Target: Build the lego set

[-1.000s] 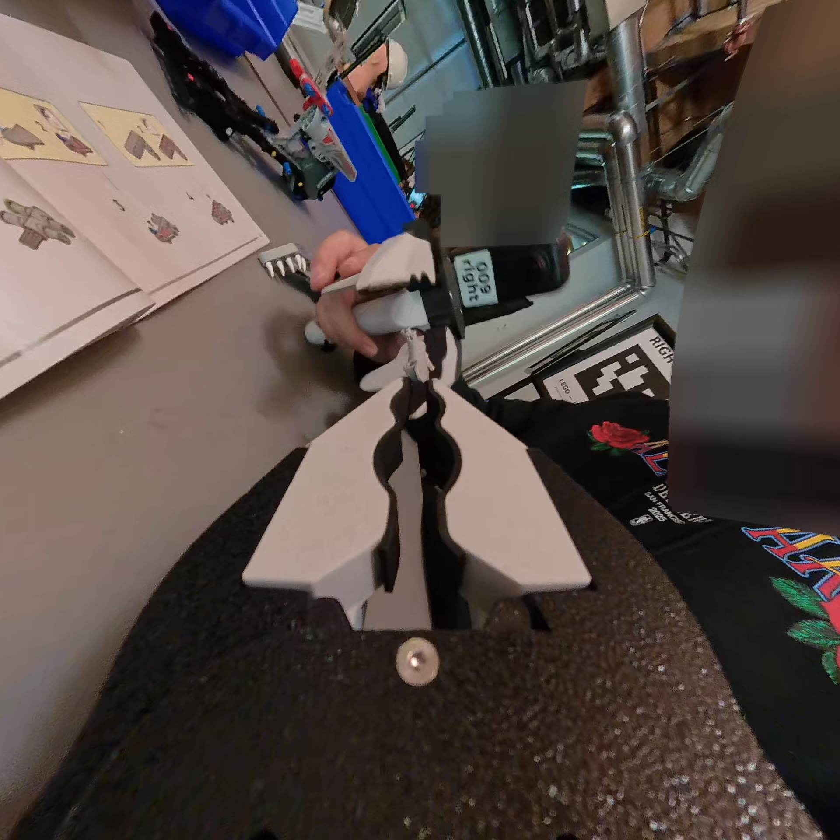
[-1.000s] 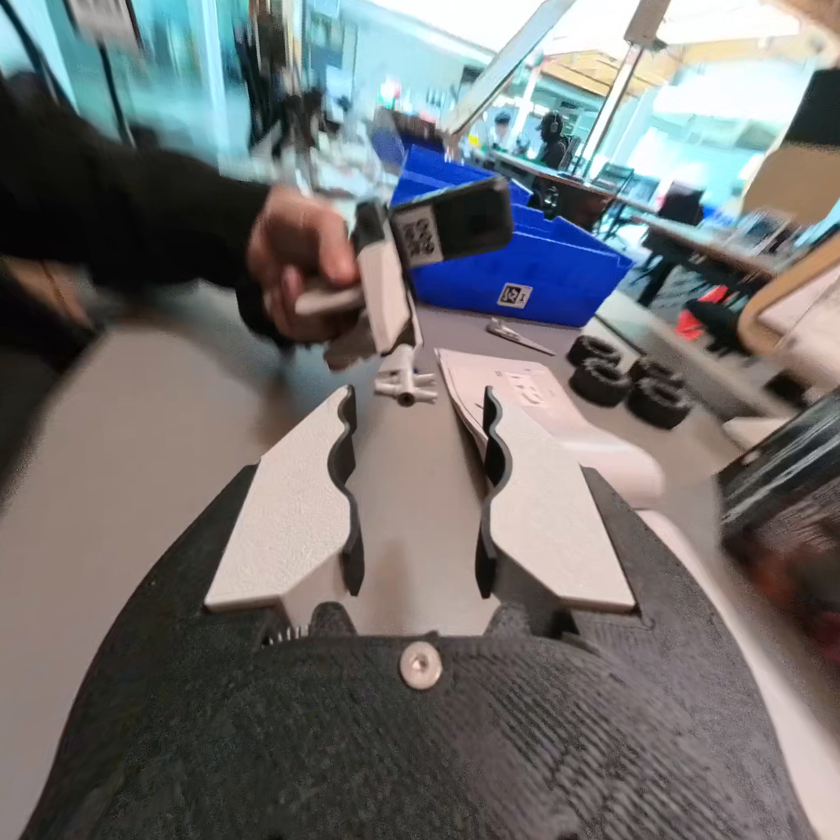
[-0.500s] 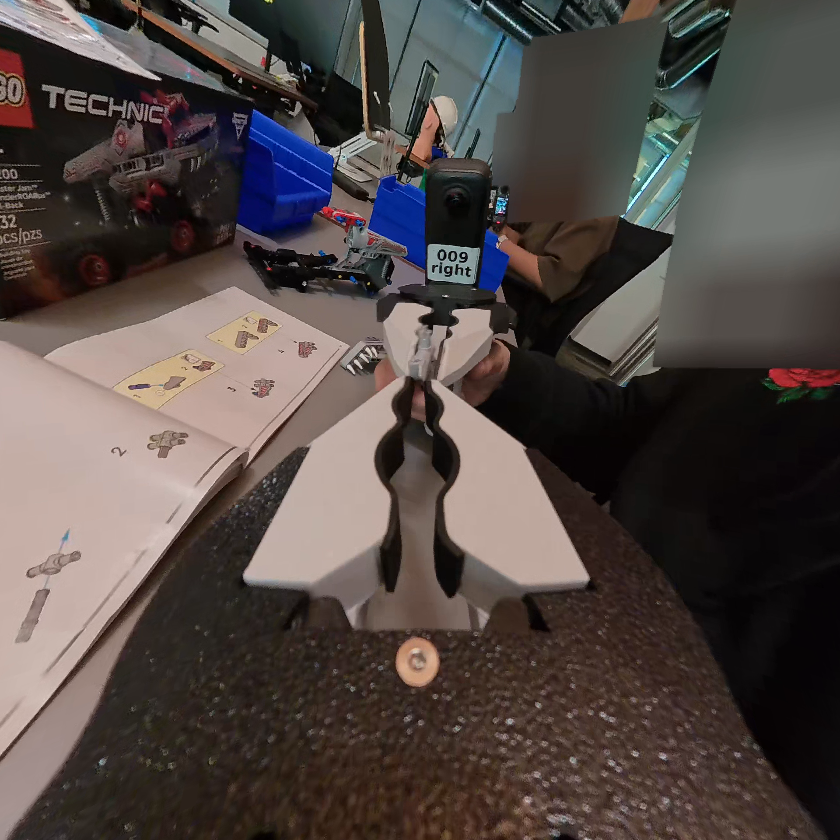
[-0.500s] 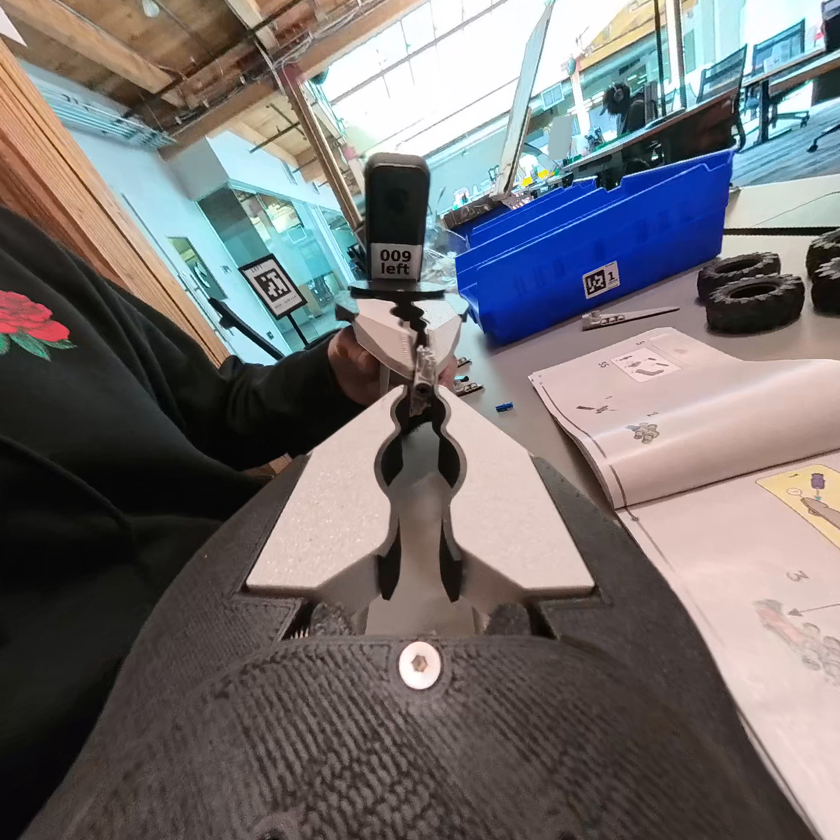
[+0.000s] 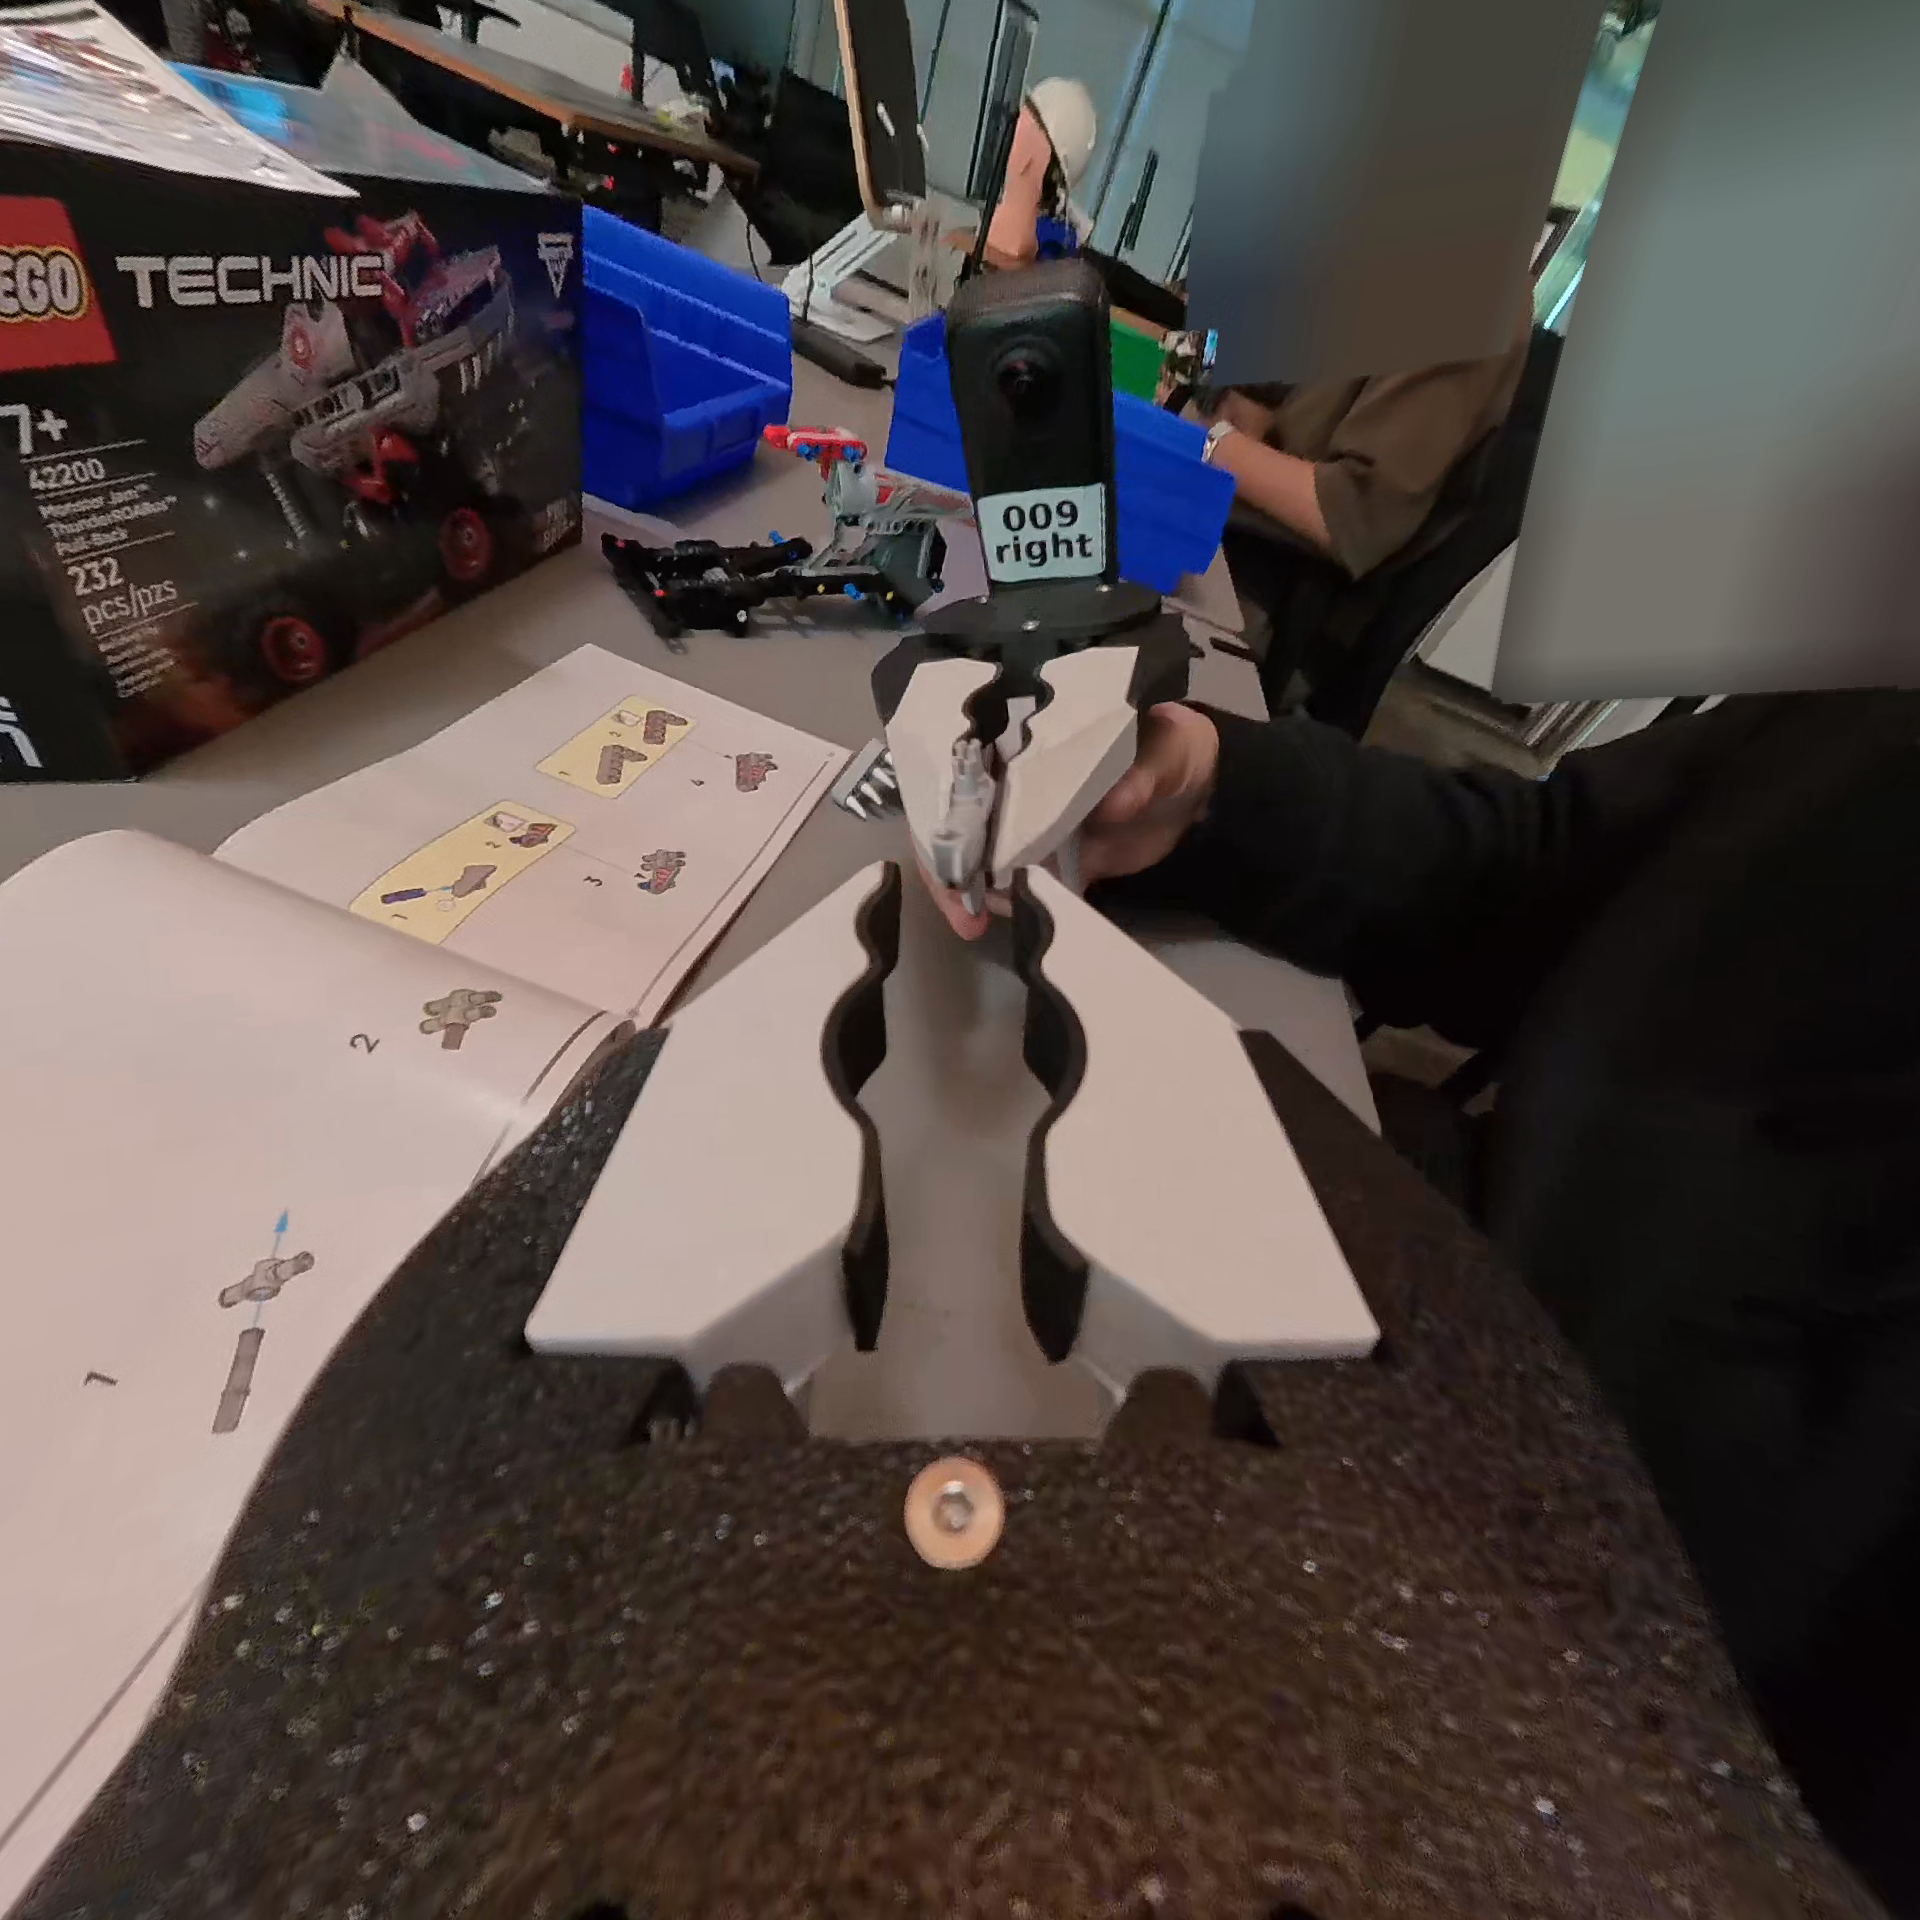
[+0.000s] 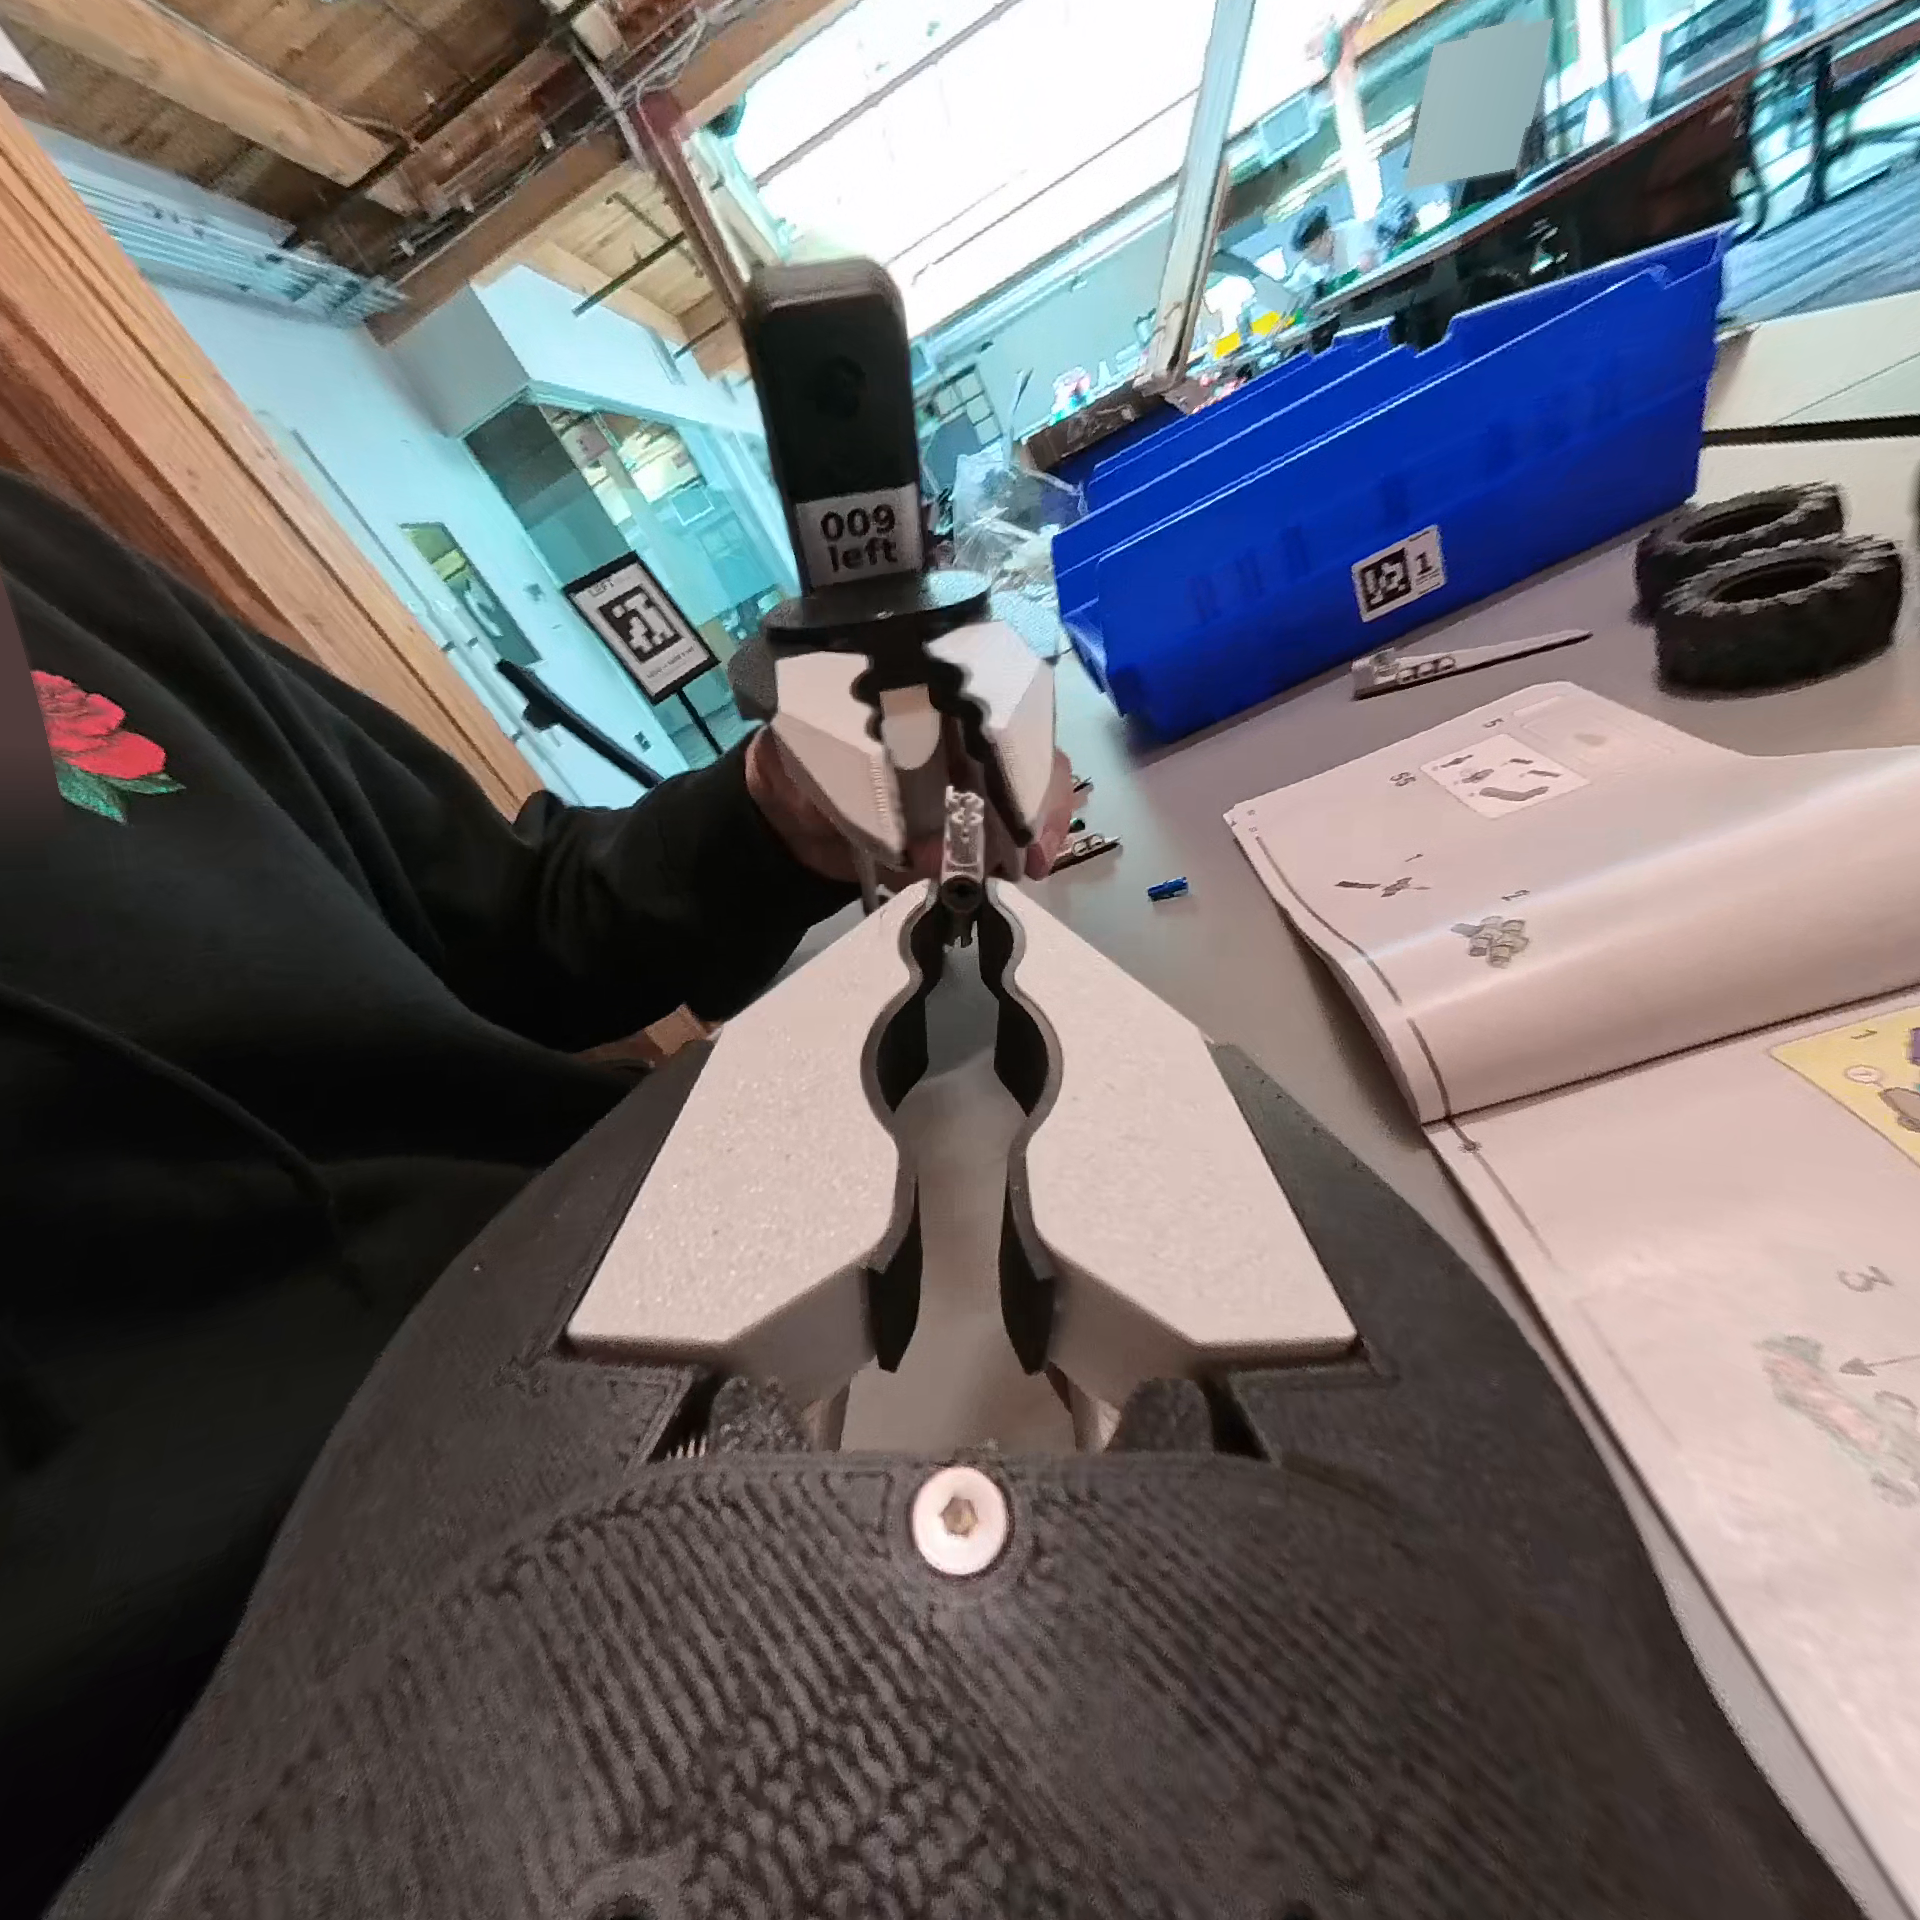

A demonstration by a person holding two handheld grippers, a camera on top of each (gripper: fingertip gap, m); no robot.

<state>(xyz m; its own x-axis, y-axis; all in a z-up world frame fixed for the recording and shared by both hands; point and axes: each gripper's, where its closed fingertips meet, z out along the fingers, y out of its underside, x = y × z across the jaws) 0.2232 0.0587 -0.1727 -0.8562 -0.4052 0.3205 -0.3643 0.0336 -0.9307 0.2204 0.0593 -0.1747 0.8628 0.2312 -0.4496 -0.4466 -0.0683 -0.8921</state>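
Between the two grippers, held tip to tip above the grey table (image 5: 727,665), sits one small light-grey lego piece (image 6: 961,831). Right gripper (image 6: 958,914): fingers pinched together on the near end of that piece, which sticks out forward toward the other tool. Left gripper (image 5: 951,883): fingers spread, nothing between them; only table surface shows in the gap. One instruction booklet (image 5: 312,1039) lies open just left of the left gripper. Count, left wrist view: one printed lego box (image 5: 270,457) standing behind the booklet; one partly built black chassis (image 5: 769,577) with grey and red parts beyond it; two blue bins (image 5: 675,405), contents hidden by their walls. Count, right wrist view: two black tyres (image 6: 1777,613) side by side at the far right; one flat grey beam (image 6: 1465,657) before the long blue bin (image 6: 1403,520); one tiny blue pin (image 6: 1169,888) loose on the table near the booklet's corner. Bin contents cannot be made out here either.
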